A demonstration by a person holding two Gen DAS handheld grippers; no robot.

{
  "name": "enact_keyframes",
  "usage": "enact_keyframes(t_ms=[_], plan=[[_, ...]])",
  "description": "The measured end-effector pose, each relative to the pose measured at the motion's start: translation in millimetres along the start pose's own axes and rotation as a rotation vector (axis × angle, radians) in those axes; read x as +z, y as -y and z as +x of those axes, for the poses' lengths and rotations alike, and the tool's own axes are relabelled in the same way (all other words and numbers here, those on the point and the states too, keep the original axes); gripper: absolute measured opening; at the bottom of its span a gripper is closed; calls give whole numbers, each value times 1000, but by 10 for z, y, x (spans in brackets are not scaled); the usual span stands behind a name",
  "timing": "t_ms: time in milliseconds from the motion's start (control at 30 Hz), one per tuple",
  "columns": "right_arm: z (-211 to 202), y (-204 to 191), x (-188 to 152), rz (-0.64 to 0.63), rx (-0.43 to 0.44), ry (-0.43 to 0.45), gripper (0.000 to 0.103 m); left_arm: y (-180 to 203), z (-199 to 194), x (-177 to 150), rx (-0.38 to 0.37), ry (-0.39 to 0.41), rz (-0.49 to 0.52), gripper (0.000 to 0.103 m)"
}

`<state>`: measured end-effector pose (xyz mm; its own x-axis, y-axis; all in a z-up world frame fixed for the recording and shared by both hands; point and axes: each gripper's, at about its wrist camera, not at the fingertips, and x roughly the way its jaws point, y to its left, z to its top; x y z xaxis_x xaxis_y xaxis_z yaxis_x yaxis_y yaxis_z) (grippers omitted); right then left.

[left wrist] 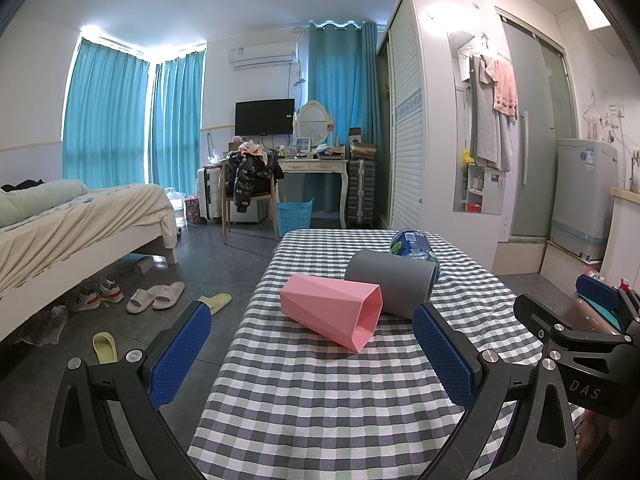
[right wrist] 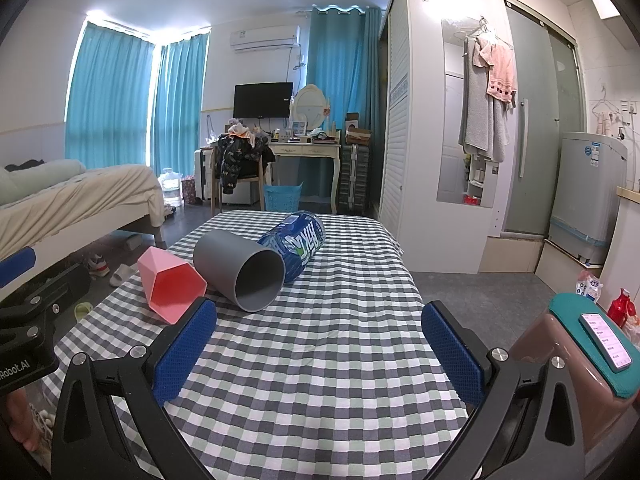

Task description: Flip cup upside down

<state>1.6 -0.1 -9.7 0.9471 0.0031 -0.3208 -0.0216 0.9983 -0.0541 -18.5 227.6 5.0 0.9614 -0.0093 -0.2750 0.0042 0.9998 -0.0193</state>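
A pink faceted cup (left wrist: 334, 312) (right wrist: 170, 286) lies on its side on the checked tablecloth (left wrist: 320, 392) (right wrist: 328, 360), its mouth toward me. Behind it and touching it lies a grey round cup (left wrist: 394, 286) (right wrist: 240, 268), also on its side with its mouth toward me. A blue can (left wrist: 412, 244) (right wrist: 296, 244) lies behind the grey cup. My left gripper (left wrist: 312, 356) is open, short of the pink cup, with nothing between its fingers. My right gripper (right wrist: 320, 354) is open too, over bare cloth to the right of the cups.
A brown stool with a teal top (right wrist: 580, 348) and a phone (right wrist: 606, 338) stands right of the table. Left of the table the floor holds slippers (left wrist: 156, 296) and a bed (left wrist: 80, 216). A wardrobe (left wrist: 412, 112) stands behind the table.
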Motion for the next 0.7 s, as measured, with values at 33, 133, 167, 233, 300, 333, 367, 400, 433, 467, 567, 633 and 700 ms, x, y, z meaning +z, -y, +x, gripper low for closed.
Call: enact_keyframes(t_ms=[33,133,167,233,300,333,367,400,433,467,567,633,700], plan=[[3,-1,-7,-1,0,0,103,-1,0,0,-1,0,0,103],[32,-26,-22,-1,-1,-5,103,0,1,0,0,-1,0,103],[36,-28,-31,0,-1,-6,103,-1,1,0,0,-1,0,103],[31,-26,-18,-1,-1,-5,103,-3,0,2,2,-2,0,103],[44,-33,-29,-3,-2,-9,103,-10,-2,9,3,-6,-2,103],[53,-43,-33,-4,-2,-12,103,-12,1,17,4,-8,-4,103],[64,-51,-39,-6,-4,-15,103,-13,6,31,5,-10,-8,103],[75,-59,-41,-10,-5,-22,103,-29,63,39,7,-13,-10,103],[87,-65,-40,-12,-3,-28,103,-23,74,65,9,-19,-13,103],[99,-65,-11,-13,-2,-38,103,-20,111,88,5,-25,-19,103],[164,-70,79,-16,12,-72,103,-69,137,203,-16,-43,-27,103],[227,-81,207,-12,13,-84,103,-80,187,299,-4,-49,-6,103],[291,-86,359,-11,17,-102,103,-97,260,410,10,-42,2,103]])
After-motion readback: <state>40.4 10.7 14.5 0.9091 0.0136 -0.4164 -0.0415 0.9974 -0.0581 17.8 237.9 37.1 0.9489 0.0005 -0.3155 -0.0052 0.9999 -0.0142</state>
